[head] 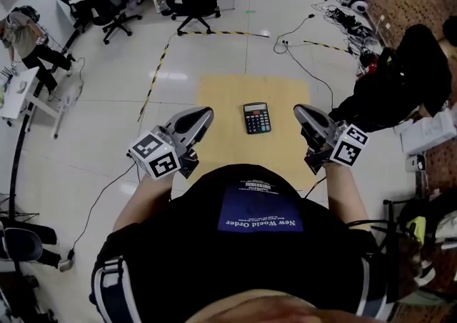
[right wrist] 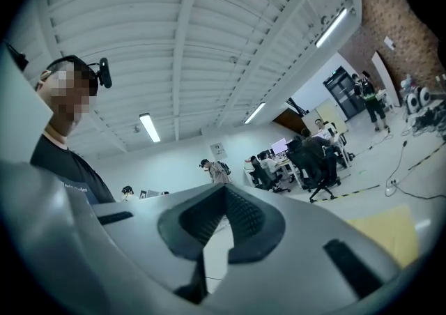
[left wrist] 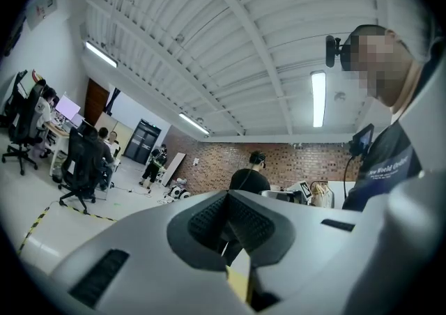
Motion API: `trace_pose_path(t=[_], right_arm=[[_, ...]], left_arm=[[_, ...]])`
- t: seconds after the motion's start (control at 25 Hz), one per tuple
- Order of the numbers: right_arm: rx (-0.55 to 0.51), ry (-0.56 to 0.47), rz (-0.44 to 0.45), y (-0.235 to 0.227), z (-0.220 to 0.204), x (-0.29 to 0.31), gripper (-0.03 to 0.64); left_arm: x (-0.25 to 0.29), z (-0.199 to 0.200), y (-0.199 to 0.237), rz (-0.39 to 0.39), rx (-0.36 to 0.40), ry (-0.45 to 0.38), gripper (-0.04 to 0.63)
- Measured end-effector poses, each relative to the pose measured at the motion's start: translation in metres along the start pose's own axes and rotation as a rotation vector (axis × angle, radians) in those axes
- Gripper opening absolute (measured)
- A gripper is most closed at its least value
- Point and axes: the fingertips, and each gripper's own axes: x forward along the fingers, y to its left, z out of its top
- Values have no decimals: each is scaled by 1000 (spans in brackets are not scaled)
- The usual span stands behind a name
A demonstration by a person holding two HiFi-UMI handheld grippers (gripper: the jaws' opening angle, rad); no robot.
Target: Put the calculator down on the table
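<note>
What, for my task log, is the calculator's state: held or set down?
Set down: the calculator lies flat, keys up, on the table.

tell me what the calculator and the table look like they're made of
The calculator looks like hard plastic: dark matte casing, rows of small keys, a pale display strip. The table is probably wood or laminate board: light tan, dull even surface, no glare; grain can't be made out.
</note>
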Motion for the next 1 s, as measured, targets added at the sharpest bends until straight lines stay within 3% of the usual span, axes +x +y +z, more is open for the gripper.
trace_pose_path(t=[0.2,0.48,1.0], right_arm=[[4,-6,-9,-2,1,-3,-12],[-82,40,-22,4,-2,5,-15],[-104,82,-8,4,-10,8,-15]], left_arm=[[1,-3,-6,-7,2,5,8],[-3,-1,-3,3,0,0,8],[-1,-6,2,7,2,1,8]])
